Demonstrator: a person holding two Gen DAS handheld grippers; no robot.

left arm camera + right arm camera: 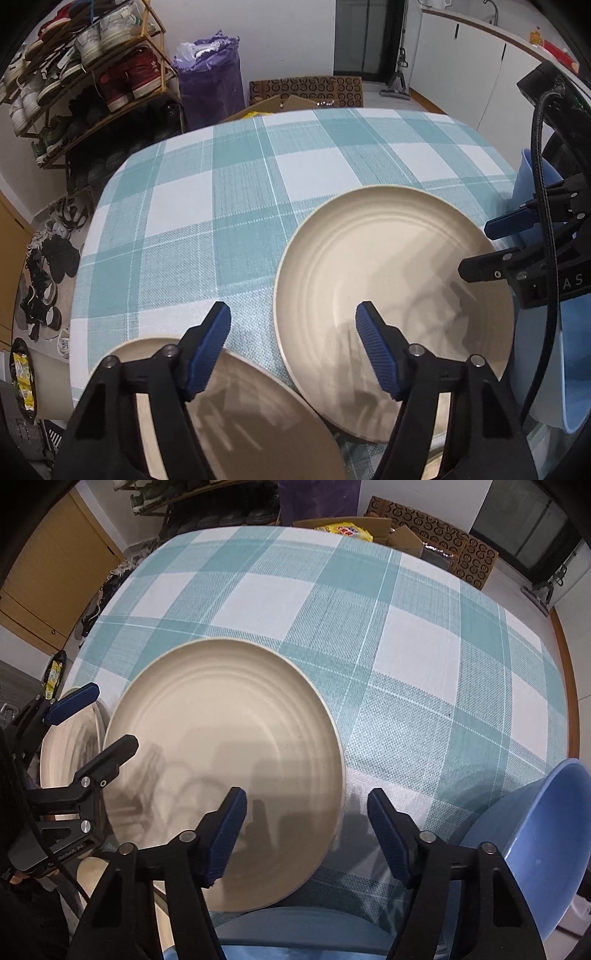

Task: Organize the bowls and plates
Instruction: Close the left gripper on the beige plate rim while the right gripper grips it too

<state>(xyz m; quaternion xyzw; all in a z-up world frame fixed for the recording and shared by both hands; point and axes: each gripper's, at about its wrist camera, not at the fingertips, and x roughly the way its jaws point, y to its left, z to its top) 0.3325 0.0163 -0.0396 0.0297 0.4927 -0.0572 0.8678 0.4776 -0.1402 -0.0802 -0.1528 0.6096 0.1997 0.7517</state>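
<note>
Both claws, left claw [293,325] and right claw [306,812], are held wide apart, empty; the large plate [229,738] is best gripped squarely at its near rim.

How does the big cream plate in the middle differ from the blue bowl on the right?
The cream plate is beige, the blue bowl light blue. The cream plate is shallow with a low rim and faint rings inside; the blue bowl has tall, steep walls. The cream plate lies fully in the right wrist view, while the blue bowl is cut off at the frame edge. Both sit on the checked tablecloth, ungripped; the right gripper hangs open between them.
</note>
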